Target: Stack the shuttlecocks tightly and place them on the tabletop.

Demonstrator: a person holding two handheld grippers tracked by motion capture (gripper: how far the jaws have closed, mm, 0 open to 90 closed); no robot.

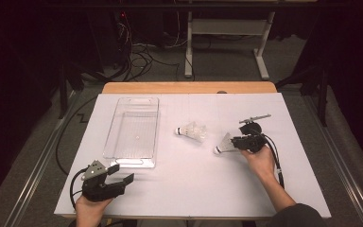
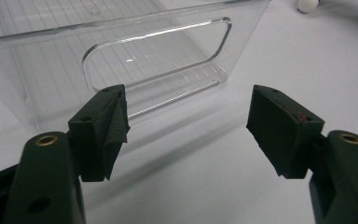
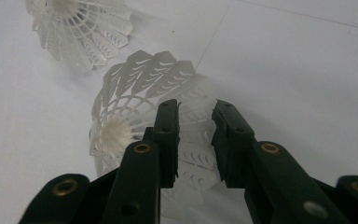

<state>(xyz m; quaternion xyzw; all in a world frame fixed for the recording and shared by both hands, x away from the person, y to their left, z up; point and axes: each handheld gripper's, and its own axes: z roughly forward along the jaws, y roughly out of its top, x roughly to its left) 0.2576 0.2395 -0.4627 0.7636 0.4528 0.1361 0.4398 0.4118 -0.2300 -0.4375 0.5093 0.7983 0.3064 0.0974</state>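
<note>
Two white plastic shuttlecocks lie on the white table top. The nearer shuttlecock (image 1: 223,144) (image 3: 135,88) lies on its side with its cork pointing left. My right gripper (image 1: 238,142) (image 3: 196,106) is at its skirt: the skirt's rim stands between the two pads, which are a little apart and not pressing on it. The other shuttlecock (image 1: 191,131) (image 3: 81,28) lies just beyond, to the left. My left gripper (image 1: 124,172) (image 2: 189,116) rests near the front left corner, open wide and holding nothing. It faces the near end of a clear plastic bin (image 1: 131,100) (image 2: 242,42).
The clear bin stands lengthwise left of centre with nothing in it. A wooden table edge (image 1: 189,87) runs along the back. Cables lie on the floor (image 1: 137,56) beyond, beside a white desk frame (image 1: 260,52). A metal rail (image 1: 33,165) lines the left side.
</note>
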